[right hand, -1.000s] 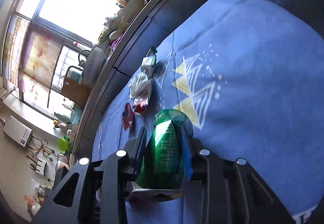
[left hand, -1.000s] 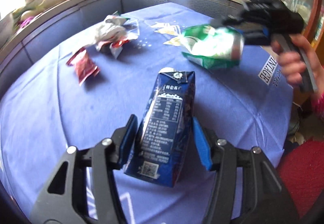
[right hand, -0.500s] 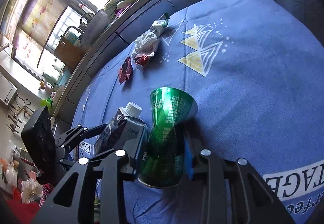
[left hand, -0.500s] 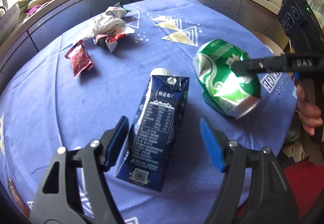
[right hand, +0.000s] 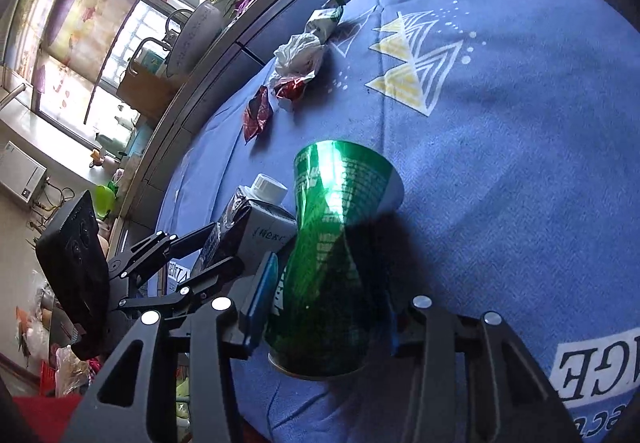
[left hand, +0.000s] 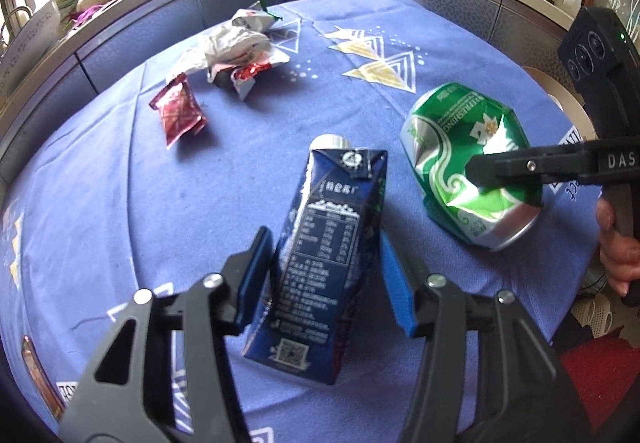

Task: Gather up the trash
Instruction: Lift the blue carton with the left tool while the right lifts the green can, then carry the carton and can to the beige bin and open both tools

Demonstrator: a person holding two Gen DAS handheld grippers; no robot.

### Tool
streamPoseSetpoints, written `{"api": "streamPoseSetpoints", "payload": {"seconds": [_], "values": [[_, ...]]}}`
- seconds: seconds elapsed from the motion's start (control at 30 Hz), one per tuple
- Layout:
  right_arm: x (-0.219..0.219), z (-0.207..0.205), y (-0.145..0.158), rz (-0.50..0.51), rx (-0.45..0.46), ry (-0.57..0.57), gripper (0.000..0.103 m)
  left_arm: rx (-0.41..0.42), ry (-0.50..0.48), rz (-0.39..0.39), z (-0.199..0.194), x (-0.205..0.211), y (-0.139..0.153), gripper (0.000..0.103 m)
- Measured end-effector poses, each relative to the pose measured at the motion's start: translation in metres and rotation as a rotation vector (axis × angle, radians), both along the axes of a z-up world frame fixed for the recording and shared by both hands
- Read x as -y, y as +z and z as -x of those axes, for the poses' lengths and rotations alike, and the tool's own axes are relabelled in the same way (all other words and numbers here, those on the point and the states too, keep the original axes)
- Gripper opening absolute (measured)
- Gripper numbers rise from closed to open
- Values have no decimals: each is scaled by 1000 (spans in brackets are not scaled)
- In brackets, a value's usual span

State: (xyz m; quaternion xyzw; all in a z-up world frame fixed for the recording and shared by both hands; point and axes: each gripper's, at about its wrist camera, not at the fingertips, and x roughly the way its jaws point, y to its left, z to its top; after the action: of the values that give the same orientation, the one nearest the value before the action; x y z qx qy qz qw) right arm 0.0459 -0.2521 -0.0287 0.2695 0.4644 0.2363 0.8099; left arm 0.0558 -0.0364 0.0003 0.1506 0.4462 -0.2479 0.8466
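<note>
Carton (left hand: 328, 267) sits between left gripper (left hand: 326, 281) pads (can beside).

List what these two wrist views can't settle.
- Right gripper far pad: right wrist view, hidden behind the can; contact unclear.
- Carton print: left wrist view, too small to read.
- Trash bin: in neither view.
- Wrapper pile: piece count unclear, overlapping.
</note>
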Motion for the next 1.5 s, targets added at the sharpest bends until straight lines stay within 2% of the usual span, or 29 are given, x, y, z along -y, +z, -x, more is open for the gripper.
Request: {"api": "streamPoseSetpoints", "payload": {"seconds": [0.2,0.5,0.6,0.83,0.93,1.07,1.2,1.3,1.43,1.5], "values": [[20,0,6,-60,17,-44,44,10,13,5,-1,3,7,50],[62,6,-4,-235,-18,-114,43,21,-6,10,-5,21,18,50],[63,13,2,-144,13,-107,43,22,-14,5,-5,28,19,50],[28,20,16,208,26,64,43,15,-30,-18,-4,38,14,50],[20,9,20,298,-1,133,44,12,-29,-20,-4,38,13,50],[14,-16,21,324,-67,226,44,8,-24,-26,-3,38,11,49],[14,-35,8,308,-142,273,44,6,-19,-25,-5,38,9,48],[20,-34,0,230,-147,279,39,4,-18,-20,-7,39,10,48],[45,-28,-2,74,-139,191,34,-13,-35,4,-12,47,15,48],[68,-26,-6,-48,-140,124,34,-14,-54,14,-15,57,19,47]]}}
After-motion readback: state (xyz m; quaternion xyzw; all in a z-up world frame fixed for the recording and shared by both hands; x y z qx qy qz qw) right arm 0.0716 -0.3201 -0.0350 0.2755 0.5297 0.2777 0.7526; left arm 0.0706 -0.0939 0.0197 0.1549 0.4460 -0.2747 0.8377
